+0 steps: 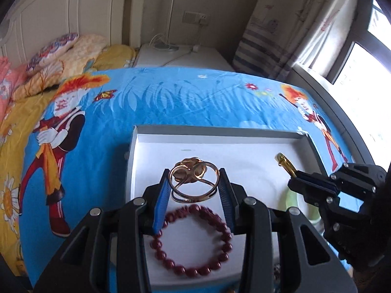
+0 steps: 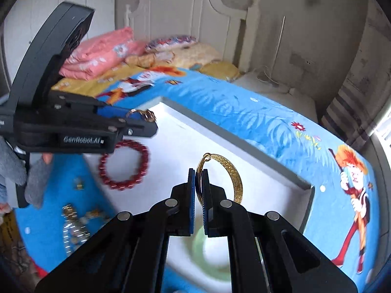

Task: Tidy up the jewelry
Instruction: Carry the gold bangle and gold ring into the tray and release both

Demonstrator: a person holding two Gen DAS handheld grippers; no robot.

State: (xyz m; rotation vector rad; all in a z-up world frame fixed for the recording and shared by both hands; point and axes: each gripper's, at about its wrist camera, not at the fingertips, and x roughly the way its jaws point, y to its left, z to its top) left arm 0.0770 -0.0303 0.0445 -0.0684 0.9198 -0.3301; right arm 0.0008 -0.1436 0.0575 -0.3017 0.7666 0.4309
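Observation:
A shallow white tray [image 1: 220, 144] lies on the blue bedspread. My left gripper [image 1: 194, 180] is shut on a gold flower ring [image 1: 193, 178] and holds it above the tray; it shows at the left of the right wrist view [image 2: 144, 119]. A dark red bead bracelet [image 1: 193, 241] lies in the tray under it [image 2: 124, 163]. My right gripper [image 2: 198, 175] is shut on a gold bangle [image 2: 232, 178] and holds it upright over the tray; it shows at the right of the left wrist view [image 1: 293, 180]. A pale green bangle [image 2: 210, 251] lies in the tray under the right gripper.
Several loose gold and silver pieces [image 2: 73, 222] lie on the bedspread left of the tray. Pillows and folded bedding [image 2: 102, 53] are piled at the white headboard. A white nightstand [image 1: 180, 56] stands beyond the bed. A window [image 1: 366, 68] is at the right.

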